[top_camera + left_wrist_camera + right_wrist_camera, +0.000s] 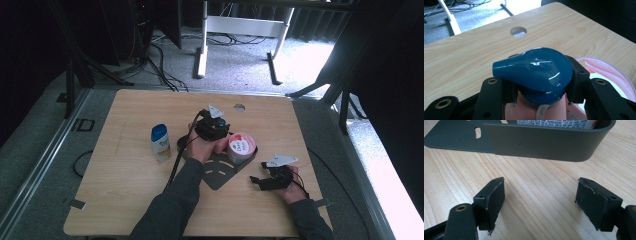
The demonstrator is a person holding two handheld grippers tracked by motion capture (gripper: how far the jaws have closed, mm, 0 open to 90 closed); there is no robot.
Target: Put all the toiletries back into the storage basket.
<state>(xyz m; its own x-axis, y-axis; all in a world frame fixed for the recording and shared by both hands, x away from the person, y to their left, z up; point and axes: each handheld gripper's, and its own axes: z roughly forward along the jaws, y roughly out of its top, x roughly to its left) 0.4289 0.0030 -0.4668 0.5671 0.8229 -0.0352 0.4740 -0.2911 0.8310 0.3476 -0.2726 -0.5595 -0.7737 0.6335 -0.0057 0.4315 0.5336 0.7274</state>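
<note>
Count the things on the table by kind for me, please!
Bottles: 2, white bottle and pink bottle with blue cap
Tubs: 1, pink tub
Metal brackets: 1, dark bracket
Grippers: 2, left gripper, right gripper
Total: 6

Tub right of bottle

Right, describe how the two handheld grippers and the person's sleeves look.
Both the left gripper and right gripper are black, each topped by a grey three-cornered plate and trailing a black cable. The right gripper's pads are flat, dark, frayed at the edges. The sleeves are dark grey.
</note>
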